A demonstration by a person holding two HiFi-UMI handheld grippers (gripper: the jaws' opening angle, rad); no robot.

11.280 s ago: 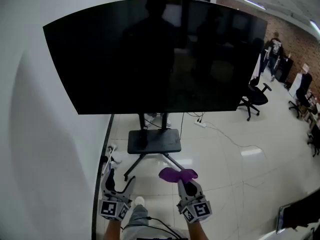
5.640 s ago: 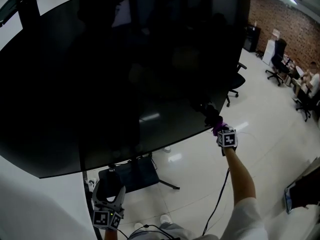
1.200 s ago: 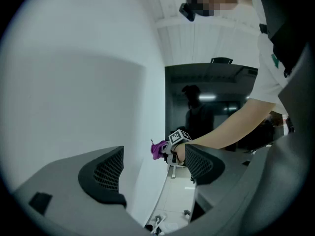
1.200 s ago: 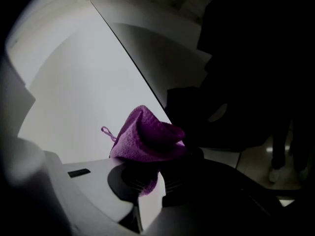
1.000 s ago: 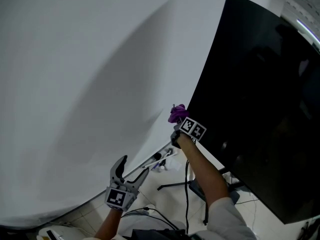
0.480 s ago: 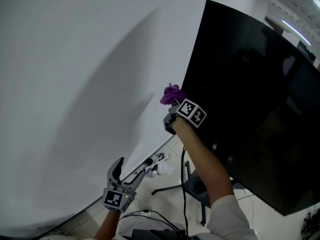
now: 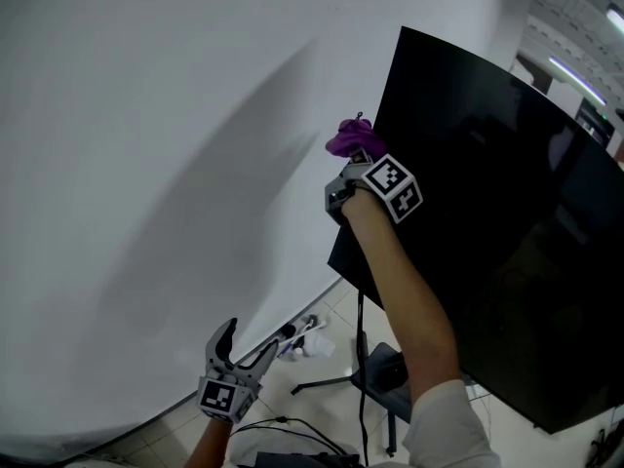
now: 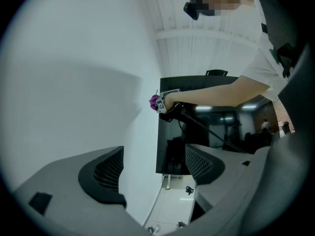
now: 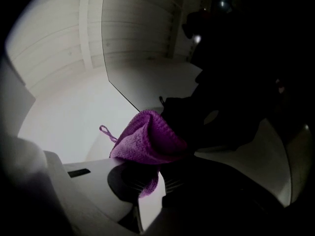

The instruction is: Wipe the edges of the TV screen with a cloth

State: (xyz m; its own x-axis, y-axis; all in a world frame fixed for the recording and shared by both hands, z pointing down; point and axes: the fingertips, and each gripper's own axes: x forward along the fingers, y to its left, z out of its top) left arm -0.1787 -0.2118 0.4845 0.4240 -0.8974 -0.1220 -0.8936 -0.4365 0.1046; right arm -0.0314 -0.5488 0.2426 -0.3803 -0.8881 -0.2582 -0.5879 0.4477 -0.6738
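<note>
A large black TV screen point(image 7: 487, 213) stands on a stand beside a white wall. My right gripper point(image 7: 359, 160) is shut on a purple cloth point(image 7: 348, 136) and presses it against the screen's left edge, in the upper half. From the right gripper view, the cloth point(image 9: 146, 140) bunches between the jaws against the dark screen point(image 9: 236, 58). My left gripper point(image 7: 244, 344) hangs low near the floor, open and empty. Its own view shows the TV point(image 8: 172, 132) and the cloth point(image 8: 154, 102) far off.
The white wall point(image 7: 146, 164) runs close along the TV's left edge. The TV stand base point(image 7: 375, 369) and a cable sit on the tiled floor below. Some small items point(image 7: 302, 339) lie at the wall's foot.
My right gripper has slid the cloth up the TV's left edge over the last second. Earlier it wiped the bottom right corner. The left gripper has stayed low and open.
</note>
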